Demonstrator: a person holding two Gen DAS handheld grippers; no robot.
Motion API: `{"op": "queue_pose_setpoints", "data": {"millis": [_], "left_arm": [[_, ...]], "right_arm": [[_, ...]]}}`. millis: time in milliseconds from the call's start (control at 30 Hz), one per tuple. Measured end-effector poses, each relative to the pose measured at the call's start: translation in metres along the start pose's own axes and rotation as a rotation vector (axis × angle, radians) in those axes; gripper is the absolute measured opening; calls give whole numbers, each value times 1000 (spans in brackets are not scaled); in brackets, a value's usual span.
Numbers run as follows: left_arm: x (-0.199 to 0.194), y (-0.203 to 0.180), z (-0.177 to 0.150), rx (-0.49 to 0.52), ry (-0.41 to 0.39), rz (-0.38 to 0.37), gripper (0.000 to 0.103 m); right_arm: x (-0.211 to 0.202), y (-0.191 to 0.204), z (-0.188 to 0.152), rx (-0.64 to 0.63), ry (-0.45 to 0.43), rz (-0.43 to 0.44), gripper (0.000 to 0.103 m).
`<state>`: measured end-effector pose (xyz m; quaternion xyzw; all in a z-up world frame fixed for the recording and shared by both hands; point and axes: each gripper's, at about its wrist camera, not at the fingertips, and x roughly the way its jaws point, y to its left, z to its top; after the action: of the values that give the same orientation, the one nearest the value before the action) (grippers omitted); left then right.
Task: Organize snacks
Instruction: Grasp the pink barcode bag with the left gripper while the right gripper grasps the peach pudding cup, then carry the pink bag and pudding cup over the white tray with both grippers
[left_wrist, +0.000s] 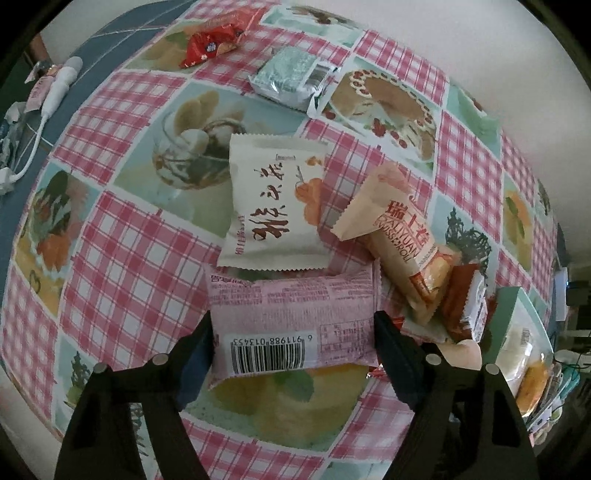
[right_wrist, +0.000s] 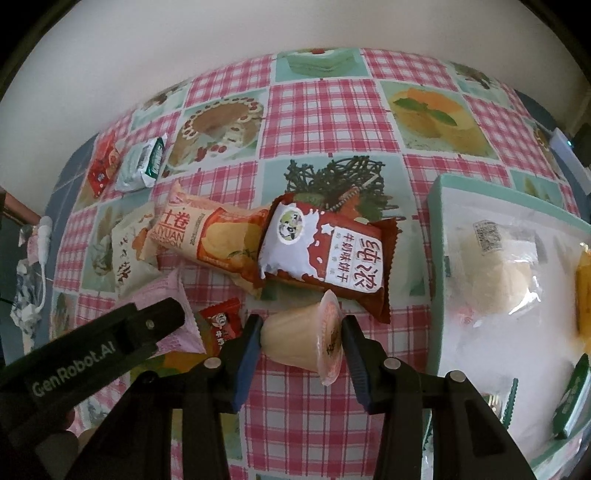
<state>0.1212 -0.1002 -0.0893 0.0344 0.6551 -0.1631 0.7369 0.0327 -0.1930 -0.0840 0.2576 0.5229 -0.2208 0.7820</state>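
Pink packet, barcode 6 911988 013453, clamped in left tool on checked surface | right tool grips jelly cup | beyond: DALIYUAN SWISS ROLL pack | left tool's body reads GenRobot.AI

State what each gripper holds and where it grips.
Left gripper: pink snack packet, across its barcode end. Right gripper: jelly cup, on its side, pinched between base and lid.

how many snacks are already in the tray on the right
4 visible in the tray: clear-wrapped bun, yellow pack, green packet, and a small one behind the right tongs. More may lie out of frame.
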Motion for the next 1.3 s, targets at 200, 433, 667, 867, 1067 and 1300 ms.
{"op": "queue_pose_setpoints", "data": {"millis": [200, 433, 667, 867, 1067, 1300], "left_arm": [[-19, -2, 0, -18, -33, -25, 82], [-45, -1, 9, 0, -103, -27, 82], [-77, 9, -8, 30, -145, -31, 82], [-86, -3, -13, 66, -178, -31, 82], [-103, -20, -24, 113, -227, -23, 82], [-117, -40, -32, 158, -249, -58, 82]], "right_arm": [[-21, -11, 3, 17, -31, 37, 46], [-38, -21, 1, 37, -39, 40, 46], [-55, -30, -5, 55, -61, 38, 46], [-72, -47, -11, 91, -86, 26, 46], [-89, -72, -16, 161, -112, 14, 46], [-108, -113, -20, 268, -143, -2, 46]]}}
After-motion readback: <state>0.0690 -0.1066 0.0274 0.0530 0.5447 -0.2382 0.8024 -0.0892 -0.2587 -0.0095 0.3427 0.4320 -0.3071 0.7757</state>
